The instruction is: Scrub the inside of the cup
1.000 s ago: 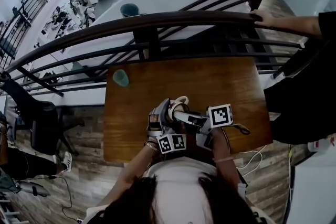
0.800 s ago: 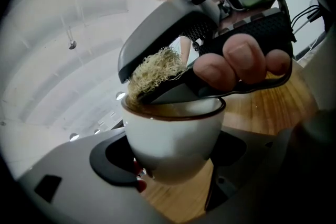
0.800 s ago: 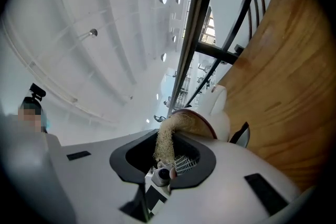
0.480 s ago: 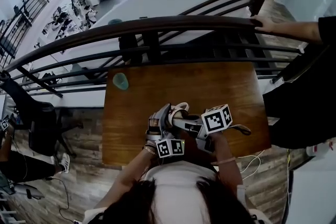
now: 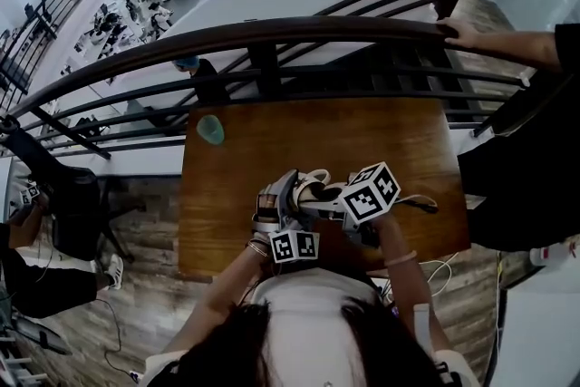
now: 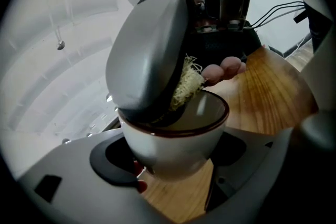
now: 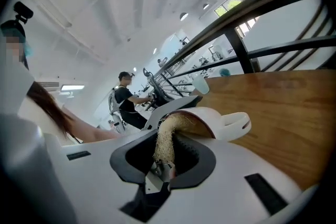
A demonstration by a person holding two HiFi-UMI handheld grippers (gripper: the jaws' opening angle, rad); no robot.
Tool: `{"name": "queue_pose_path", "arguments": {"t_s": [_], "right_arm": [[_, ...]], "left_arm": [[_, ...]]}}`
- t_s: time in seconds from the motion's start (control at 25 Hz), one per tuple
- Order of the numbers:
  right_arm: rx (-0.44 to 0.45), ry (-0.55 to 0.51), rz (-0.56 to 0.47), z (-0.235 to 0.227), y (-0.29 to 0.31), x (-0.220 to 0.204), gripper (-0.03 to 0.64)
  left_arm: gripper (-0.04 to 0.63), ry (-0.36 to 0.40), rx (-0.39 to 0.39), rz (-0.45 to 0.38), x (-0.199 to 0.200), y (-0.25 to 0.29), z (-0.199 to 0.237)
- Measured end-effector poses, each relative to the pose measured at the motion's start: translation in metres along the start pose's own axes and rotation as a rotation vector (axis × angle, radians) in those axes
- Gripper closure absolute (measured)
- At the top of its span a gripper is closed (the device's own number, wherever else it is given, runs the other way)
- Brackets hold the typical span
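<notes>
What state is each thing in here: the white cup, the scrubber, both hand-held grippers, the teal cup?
white cup: clamped in the left hand-held gripper, scrubber pushed into its mouth.
scrubber: pinched by the right hand-held gripper, its end inside the white cup.
left hand-held gripper: shut on the white cup.
right hand-held gripper: shut on the scrubber.
teal cup: standing alone at the table's far left corner.
</notes>
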State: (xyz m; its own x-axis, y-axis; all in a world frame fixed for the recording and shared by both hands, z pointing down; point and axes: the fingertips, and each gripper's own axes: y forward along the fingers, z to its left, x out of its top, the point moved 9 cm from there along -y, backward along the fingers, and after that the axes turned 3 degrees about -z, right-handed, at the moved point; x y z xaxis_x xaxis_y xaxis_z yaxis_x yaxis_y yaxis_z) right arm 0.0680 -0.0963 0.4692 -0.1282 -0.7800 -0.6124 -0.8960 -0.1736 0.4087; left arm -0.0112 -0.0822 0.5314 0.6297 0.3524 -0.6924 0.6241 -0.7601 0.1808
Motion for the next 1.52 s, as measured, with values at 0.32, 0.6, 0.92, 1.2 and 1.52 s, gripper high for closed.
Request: {"name": "queue_pose_path", "arguments": {"t_s": [0.32,0.6,0.92,1.2,1.52], "right_arm": [[-0.051,-0.188,0.197,0.005,0.007,0.002,0.54],[-0.086,-0.372,0.382,0.011,0.009,-0.006,0.538],[-0.123,-0.546,0.528,0.022,0.009,-0.018,0.538],[-0.19,-0.692,0.614,0.036,0.007,-0.034,0.538],[-0.221,-0.691,0.569,0.038,0.004,-0.036,0.538]], "left_arm": [[0.193,0.003,-0.044,0.012,-0.002,0.003,-0.002],[0.192,0.018,-0.11,0.026,0.002,-0.002,-0.006],[0.192,0.119,-0.185,0.011,-0.003,-0.008,-0.02],[0.192,0.143,-0.207,0.01,0.003,-0.012,-0.034],[0.192,0.12,-0.182,0.024,0.008,-0.01,-0.033]]}}
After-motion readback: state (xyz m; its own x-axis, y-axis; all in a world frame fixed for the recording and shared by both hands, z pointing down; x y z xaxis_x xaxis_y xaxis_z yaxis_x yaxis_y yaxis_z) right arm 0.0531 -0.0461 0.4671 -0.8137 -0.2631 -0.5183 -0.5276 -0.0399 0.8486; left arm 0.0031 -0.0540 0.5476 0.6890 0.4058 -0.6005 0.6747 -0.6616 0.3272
